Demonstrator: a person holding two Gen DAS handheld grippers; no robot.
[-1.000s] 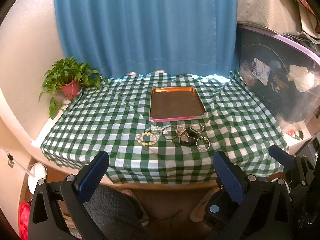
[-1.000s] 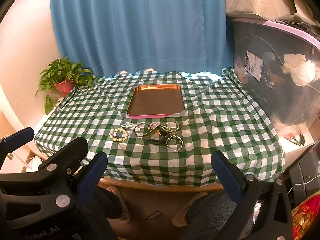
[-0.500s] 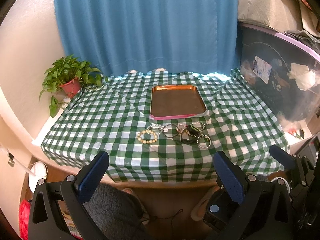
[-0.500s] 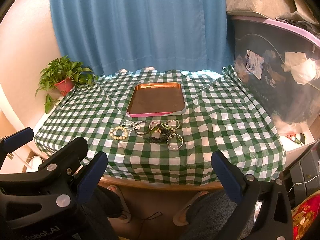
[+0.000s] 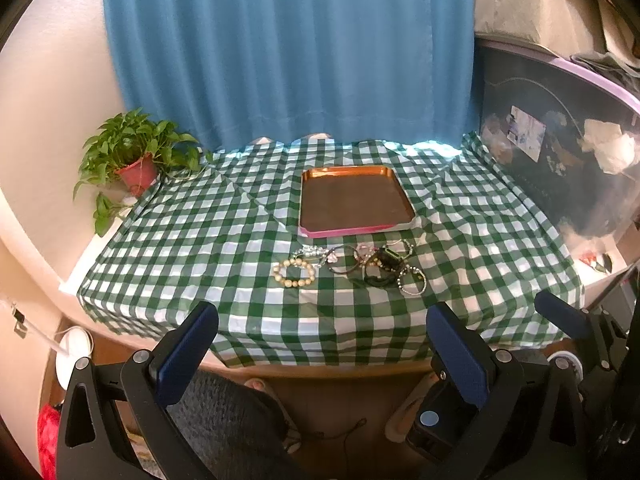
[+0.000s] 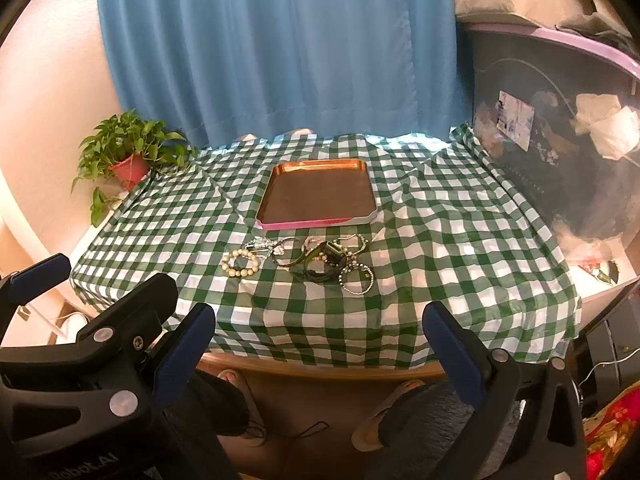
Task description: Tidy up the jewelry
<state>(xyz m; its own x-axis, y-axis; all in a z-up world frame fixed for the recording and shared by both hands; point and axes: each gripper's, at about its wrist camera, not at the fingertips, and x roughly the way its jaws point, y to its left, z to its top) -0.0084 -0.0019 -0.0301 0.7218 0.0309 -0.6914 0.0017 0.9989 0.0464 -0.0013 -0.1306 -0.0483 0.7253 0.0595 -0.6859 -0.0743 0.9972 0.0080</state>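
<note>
Bracelets (image 5: 348,266) lie in a crosswise row ahead of both unclenched, empty grippers, left (image 5: 320,344) and right (image 6: 316,344); tray (image 5: 394,227) just beyond. Nearer arm unclear, probably neither.

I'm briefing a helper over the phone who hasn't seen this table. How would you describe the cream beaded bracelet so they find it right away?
Start at the copper tray in the middle of the green checked tablecloth. Just in front of it lies a jewelry cluster. The beaded bracelet is at its left end, the only ring of large, round, cream beads.
</note>
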